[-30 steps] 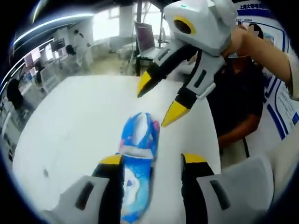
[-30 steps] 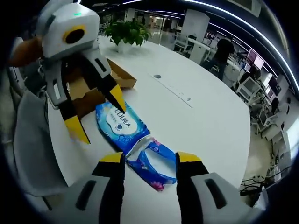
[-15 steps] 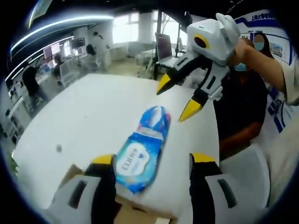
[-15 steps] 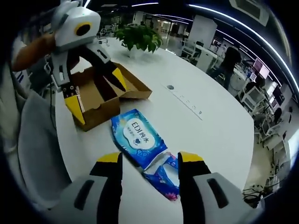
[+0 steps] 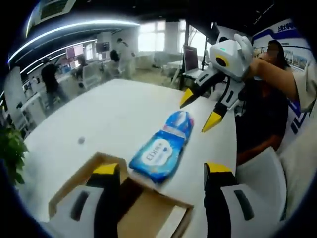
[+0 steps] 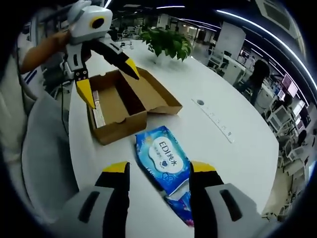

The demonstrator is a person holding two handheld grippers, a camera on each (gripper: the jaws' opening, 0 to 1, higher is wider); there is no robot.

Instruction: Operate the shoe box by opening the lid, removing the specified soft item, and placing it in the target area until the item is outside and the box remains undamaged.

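Observation:
A blue wet-wipes pack (image 5: 157, 154) (image 6: 163, 156) lies flat on the white table (image 5: 99, 119), just beyond the open brown shoe box (image 5: 143, 213) (image 6: 121, 104). A smaller blue patterned pack (image 5: 179, 122) (image 6: 181, 208) touches its far end. My left gripper (image 5: 162, 171) (image 6: 110, 81) hovers open above the box, with nothing between its fingers. My right gripper (image 6: 159, 169) (image 5: 199, 110) is open too, raised above the wipes and apart from them. The box's lid flap (image 6: 161, 96) lies folded out on the table.
A potted plant (image 6: 167, 42) stands at the table's far end, past the box. A round cable port (image 6: 199, 102) sits mid-table. A person in a dark top (image 5: 262, 114) and a grey chair (image 5: 262, 173) are at the table's edge.
Both grippers have pulled back and away from the wipes pack, which stays on the table. The open box has come into both views as the cameras moved.

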